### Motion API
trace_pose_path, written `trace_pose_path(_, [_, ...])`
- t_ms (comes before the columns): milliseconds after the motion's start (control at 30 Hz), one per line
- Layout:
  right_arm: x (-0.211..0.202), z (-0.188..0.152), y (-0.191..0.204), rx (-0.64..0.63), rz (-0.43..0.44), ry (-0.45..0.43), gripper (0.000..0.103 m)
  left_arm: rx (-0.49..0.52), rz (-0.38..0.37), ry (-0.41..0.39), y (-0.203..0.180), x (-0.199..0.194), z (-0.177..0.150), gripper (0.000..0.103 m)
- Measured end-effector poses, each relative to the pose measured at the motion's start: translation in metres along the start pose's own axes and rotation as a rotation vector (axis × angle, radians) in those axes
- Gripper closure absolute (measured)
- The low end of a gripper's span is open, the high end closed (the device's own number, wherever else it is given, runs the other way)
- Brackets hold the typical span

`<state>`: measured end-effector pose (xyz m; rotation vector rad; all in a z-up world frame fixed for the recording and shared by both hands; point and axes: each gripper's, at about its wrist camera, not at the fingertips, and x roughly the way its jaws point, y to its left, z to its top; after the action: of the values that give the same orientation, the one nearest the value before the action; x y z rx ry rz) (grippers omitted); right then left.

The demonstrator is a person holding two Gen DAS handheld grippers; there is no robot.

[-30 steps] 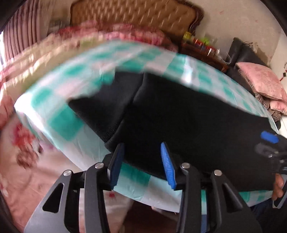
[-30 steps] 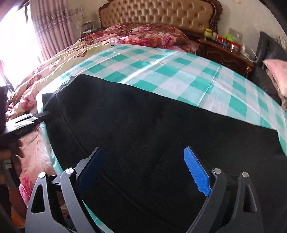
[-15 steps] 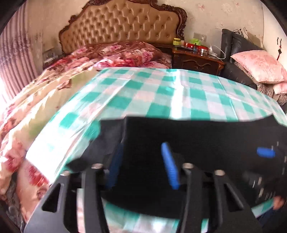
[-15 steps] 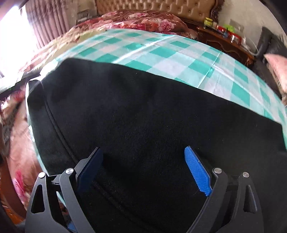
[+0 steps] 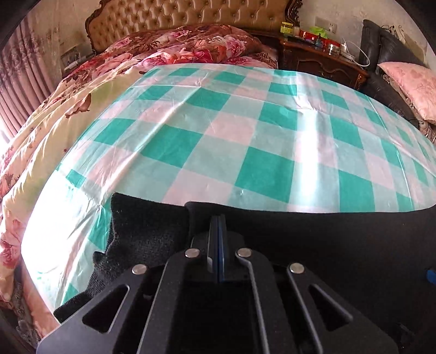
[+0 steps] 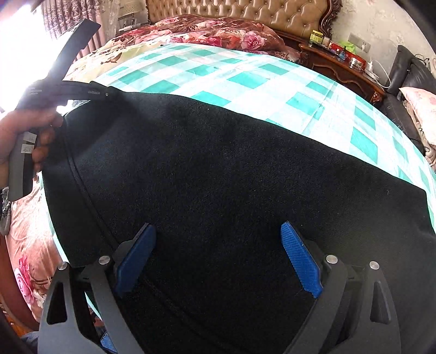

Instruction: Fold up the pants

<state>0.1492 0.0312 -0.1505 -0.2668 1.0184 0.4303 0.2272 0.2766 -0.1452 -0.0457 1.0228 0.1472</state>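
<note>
Black pants (image 6: 218,168) lie spread across a green and white checked sheet (image 6: 245,79) on the bed. In the left wrist view my left gripper (image 5: 218,226) has its blue pads pressed together on the far edge of the pants (image 5: 327,239), where the cloth bunches up around the tips. The right wrist view shows the same left gripper (image 6: 106,94) at the pants' far left corner, held by a hand (image 6: 21,128). My right gripper (image 6: 218,245) stands wide open just above the near part of the pants, nothing between its pads.
A floral quilt (image 5: 54,109) covers the bed's left side and head end, under a tufted headboard (image 5: 190,19). A dark nightstand (image 5: 321,60) with small items and a black sofa with a pink pillow (image 5: 408,84) stand at the right. A bright window lies left.
The left gripper's jaws went from open to shut while it travelled across the pants to their far edge. The right gripper stayed open and nearly still.
</note>
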Motion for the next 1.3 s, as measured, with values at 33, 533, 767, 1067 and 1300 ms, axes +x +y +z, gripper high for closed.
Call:
trace_pose_path(33, [0.000, 0.000, 0.000, 0.000, 0.000, 0.000, 0.014, -0.005, -0.009, -0.003, 0.001, 0.000, 0.001, 0.101])
trace_pose_path(533, [0.000, -0.001, 0.002, 0.000, -0.011, -0.011, 0.012, -0.138, 0.077, -0.106, 0.057, -0.050, -0.061, 0.084])
trace_pose_path(767, [-0.002, 0.000, 0.003, 0.003, -0.030, -0.003, 0.012, -0.141, 0.088, -0.133, 0.062, -0.047, -0.063, 0.079])
trace_pose_path(1067, [-0.015, 0.014, -0.011, 0.039, -0.038, -0.052, 0.012, -0.249, 0.154, -0.161, 0.090, -0.053, -0.073, 0.058])
trace_pose_path(1300, [-0.004, 0.059, -0.027, 0.019, -0.023, -0.088, 0.012, -0.476, 0.017, -0.190, 0.150, -0.079, -0.099, 0.059])
